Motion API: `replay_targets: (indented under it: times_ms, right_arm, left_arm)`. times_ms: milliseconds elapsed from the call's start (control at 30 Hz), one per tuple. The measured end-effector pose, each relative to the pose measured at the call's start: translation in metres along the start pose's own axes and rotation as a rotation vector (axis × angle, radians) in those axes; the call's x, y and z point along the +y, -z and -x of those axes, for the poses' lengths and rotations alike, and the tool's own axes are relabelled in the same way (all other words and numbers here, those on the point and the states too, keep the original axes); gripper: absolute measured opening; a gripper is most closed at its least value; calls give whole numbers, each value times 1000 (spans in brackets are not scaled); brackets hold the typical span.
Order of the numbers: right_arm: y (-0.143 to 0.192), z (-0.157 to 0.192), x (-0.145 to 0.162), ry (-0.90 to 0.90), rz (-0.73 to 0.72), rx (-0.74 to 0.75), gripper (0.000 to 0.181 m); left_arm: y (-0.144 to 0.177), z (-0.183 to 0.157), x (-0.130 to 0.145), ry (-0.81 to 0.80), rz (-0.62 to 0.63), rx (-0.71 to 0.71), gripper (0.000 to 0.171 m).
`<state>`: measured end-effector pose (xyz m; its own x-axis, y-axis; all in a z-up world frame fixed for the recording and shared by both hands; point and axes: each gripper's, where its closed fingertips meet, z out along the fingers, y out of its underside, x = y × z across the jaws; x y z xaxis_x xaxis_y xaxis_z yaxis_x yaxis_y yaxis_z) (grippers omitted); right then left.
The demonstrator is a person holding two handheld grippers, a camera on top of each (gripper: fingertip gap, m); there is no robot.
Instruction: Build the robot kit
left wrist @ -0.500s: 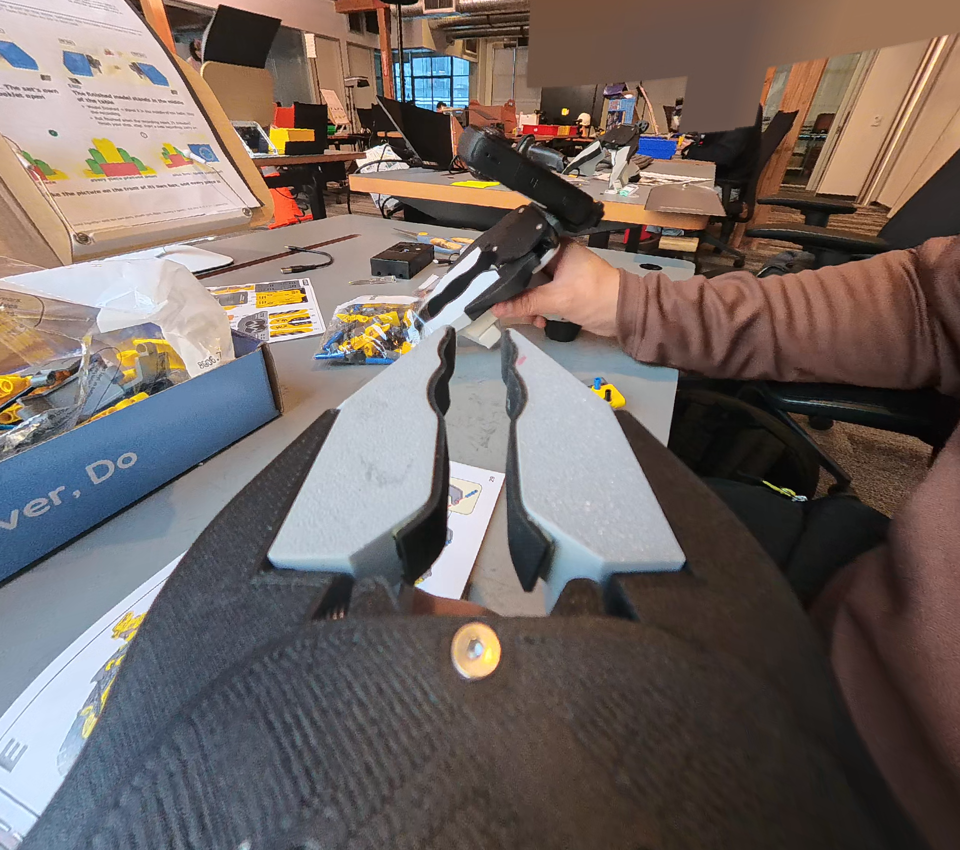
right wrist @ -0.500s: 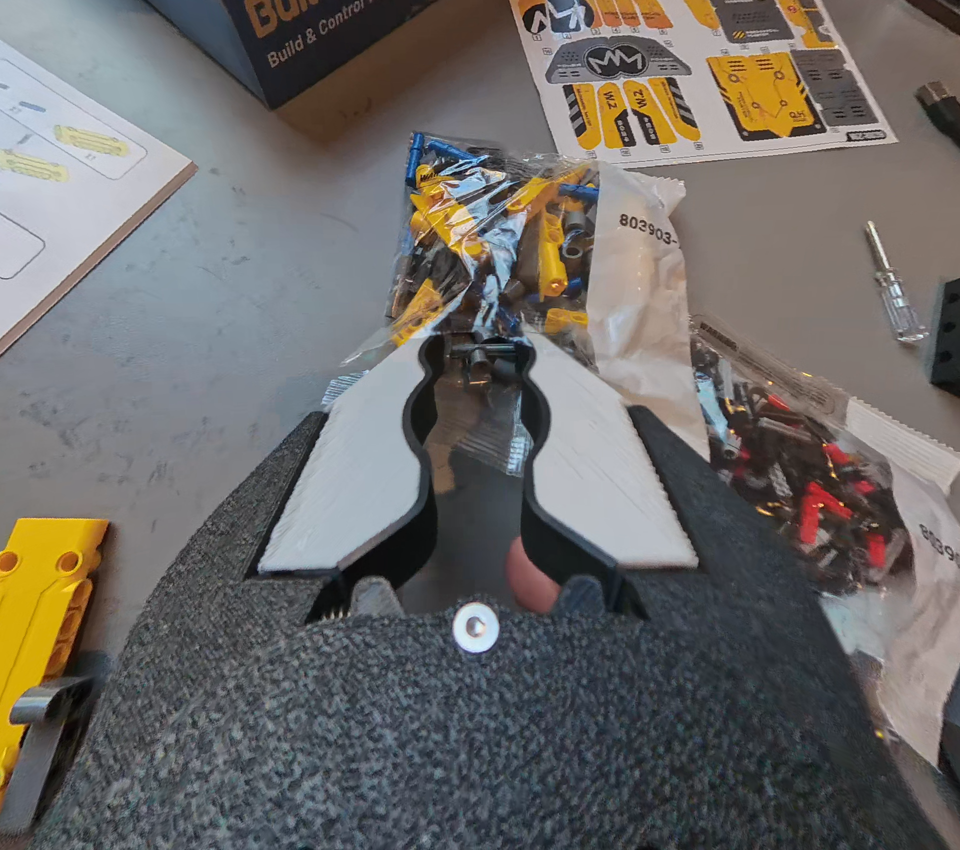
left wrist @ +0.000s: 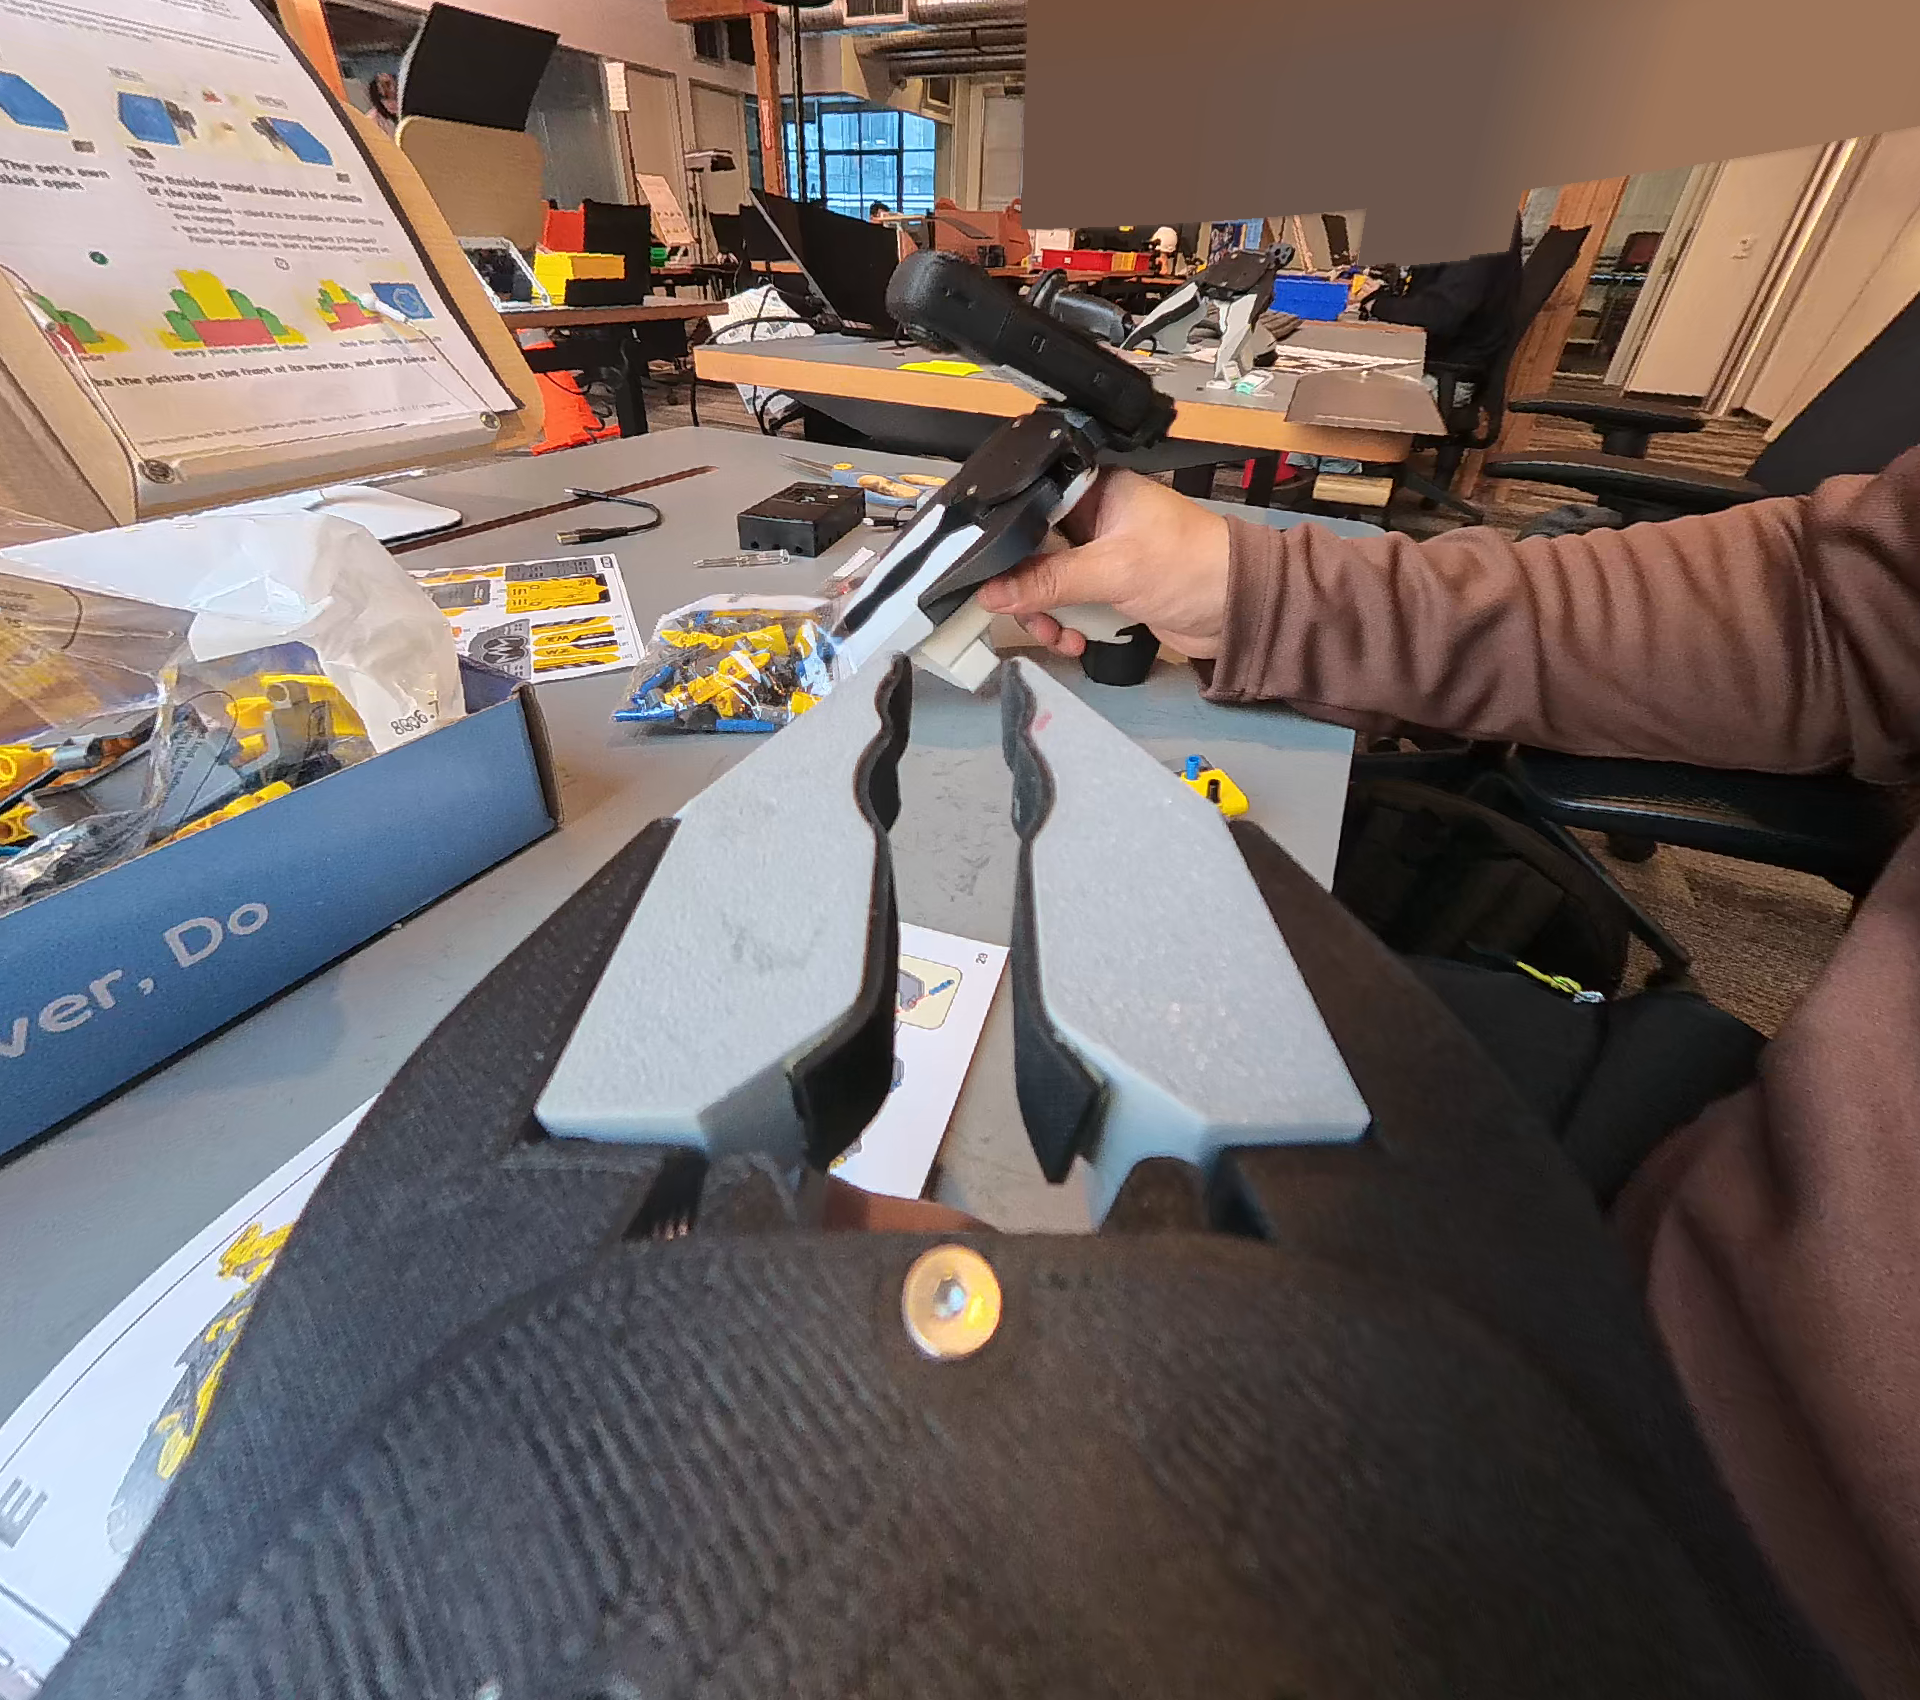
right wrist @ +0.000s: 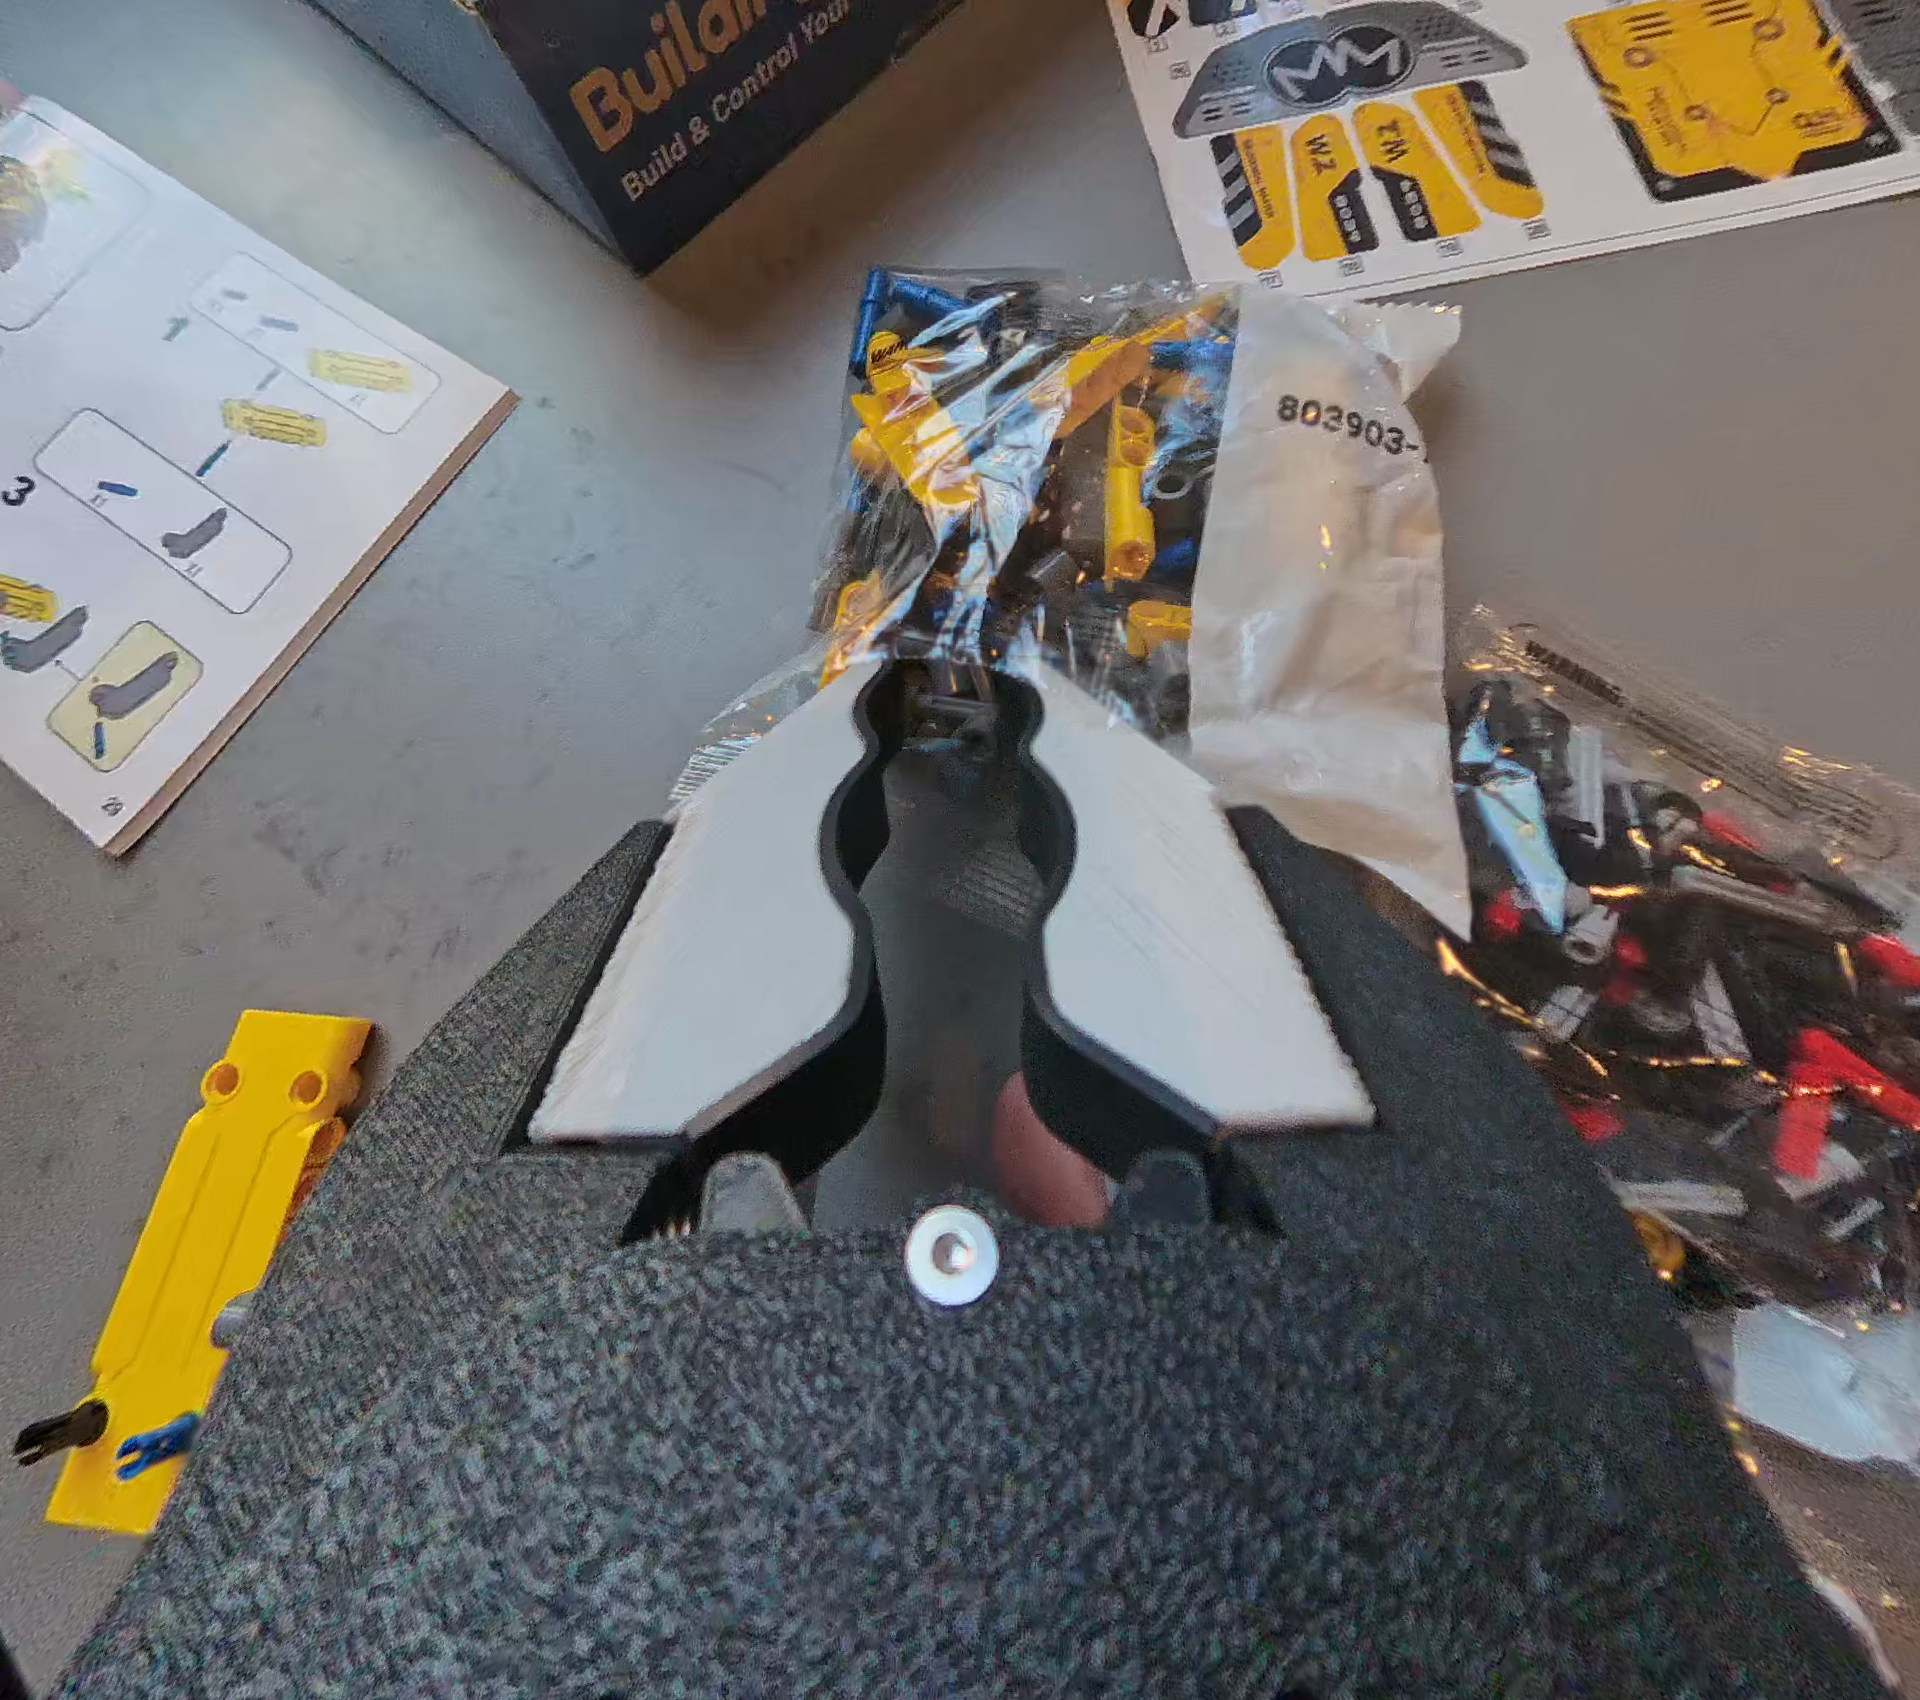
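Grey table [right wrist: 540,611], open-plan office; right hand-held gripper [right wrist: 951,684] clamps parts bag [right wrist: 1039,487], left hand-held gripper [left wrist: 954,684] apart.

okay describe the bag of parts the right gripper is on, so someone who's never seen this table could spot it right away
Start at the dark blue box on the grey table; just in front of it, beside the sticker sheet, lies a clear bag of yellow and blue parts. The right gripper has its tips at the bag's near edge. The neighbouring bag holds red and black parts instead.
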<state>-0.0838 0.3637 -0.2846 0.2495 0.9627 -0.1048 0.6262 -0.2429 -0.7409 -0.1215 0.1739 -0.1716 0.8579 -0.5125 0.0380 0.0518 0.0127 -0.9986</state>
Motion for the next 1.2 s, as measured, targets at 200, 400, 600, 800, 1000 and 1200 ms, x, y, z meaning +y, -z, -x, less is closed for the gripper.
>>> replay_targets:
  times_ms: [200,400,600,800,1000,1200]
  right_arm:
    - [2,0,-3,21,-22,15,28]
    - [0,7,-1,26,-1,-45,25]
    - [7,10,3,150,-11,22,25]
    - [8,12,4,263,-10,102,20]
    - [11,16,-4,357,-62,140,16]
    - [13,22,-6,476,-87,176,9]
  left_arm:
    - [0,0,0,5,-1,2,14]
    - [0,0,0,10,-2,5,14]
    - [0,1,0,17,-3,5,15]
    - [0,1,0,18,-2,6,15]
    - [1,1,-1,12,-5,5,15]
    - [1,1,-1,14,-5,6,15]
